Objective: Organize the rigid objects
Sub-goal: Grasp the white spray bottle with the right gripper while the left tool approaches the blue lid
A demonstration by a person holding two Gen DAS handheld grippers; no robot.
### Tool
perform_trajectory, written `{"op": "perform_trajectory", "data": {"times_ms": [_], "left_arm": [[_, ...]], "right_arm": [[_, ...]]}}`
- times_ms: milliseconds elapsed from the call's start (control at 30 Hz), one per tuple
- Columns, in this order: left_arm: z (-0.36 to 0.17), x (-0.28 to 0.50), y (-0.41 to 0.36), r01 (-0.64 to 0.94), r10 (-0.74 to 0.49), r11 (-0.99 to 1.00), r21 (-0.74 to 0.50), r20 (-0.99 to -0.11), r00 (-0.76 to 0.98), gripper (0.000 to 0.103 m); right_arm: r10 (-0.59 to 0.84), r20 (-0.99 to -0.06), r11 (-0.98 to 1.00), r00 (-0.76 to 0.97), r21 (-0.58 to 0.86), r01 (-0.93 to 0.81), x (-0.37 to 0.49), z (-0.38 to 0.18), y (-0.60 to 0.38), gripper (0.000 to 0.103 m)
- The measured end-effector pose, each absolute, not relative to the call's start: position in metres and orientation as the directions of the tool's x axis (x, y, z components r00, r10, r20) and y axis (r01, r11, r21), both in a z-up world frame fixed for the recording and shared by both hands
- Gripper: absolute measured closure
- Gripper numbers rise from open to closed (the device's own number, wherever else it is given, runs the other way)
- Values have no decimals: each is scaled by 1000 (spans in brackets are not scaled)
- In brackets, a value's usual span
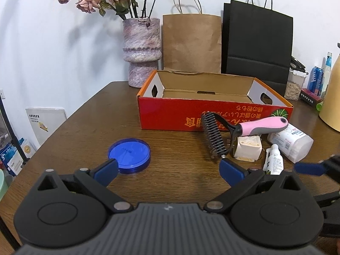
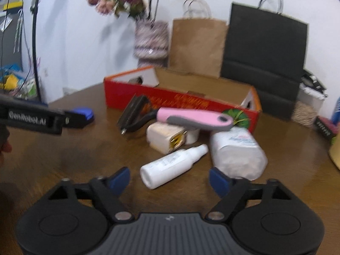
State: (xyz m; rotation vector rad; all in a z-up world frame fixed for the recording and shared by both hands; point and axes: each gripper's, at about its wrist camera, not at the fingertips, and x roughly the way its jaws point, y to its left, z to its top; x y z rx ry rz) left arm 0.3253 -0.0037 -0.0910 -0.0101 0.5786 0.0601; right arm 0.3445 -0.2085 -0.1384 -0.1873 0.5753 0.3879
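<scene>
An empty red cardboard box (image 1: 170,116) (image 2: 127,93) stands open at the back of the wooden table. In front of it lie a pink-handled pet rake (image 1: 263,124) (image 2: 191,119), a white plug adapter (image 1: 248,148) (image 2: 161,137), a small white spray bottle (image 1: 274,161) (image 2: 172,165) and a white plastic pack (image 1: 291,142) (image 2: 235,150). A blue round lid (image 1: 129,155) lies apart on the left. My left gripper (image 1: 170,170) is open and empty, its left finger beside the lid. My right gripper (image 2: 169,179) is open, low over the table, with the bottle's base between its fingers and clear of both pads.
A stone vase (image 1: 142,51) with dried roses, a brown paper bag (image 1: 191,42) and a black paper bag (image 1: 257,42) stand behind the box. A yellow jug (image 1: 331,97), bottles and a jar crowd the right. The table's left edge (image 1: 63,127) curves away.
</scene>
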Motion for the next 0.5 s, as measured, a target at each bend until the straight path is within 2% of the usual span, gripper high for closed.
{"op": "perform_trajectory", "data": {"times_ms": [33, 100, 233, 467, 500], "left_arm": [[-91, 325, -3, -61, 56, 998, 9, -545, 837, 0], [-91, 325, -1, -65, 62, 998, 13, -542, 838, 0], [-91, 325, 4, -74, 66, 997, 8, -541, 838, 0], [-90, 325, 12, -92, 80, 996, 5, -540, 838, 0], [-90, 326, 13, -94, 82, 996, 4, -540, 837, 0]], "right_arm": [[309, -572, 907, 760, -64, -417, 347, -140, -205, 47], [317, -582, 900, 749, -63, -431, 351, -142, -199, 54], [336, -581, 888, 742, -67, -455, 351, -142, -188, 59], [347, -569, 886, 745, -62, -460, 353, -138, -174, 60], [338, -565, 890, 753, -67, -450, 353, -137, -175, 57]]}}
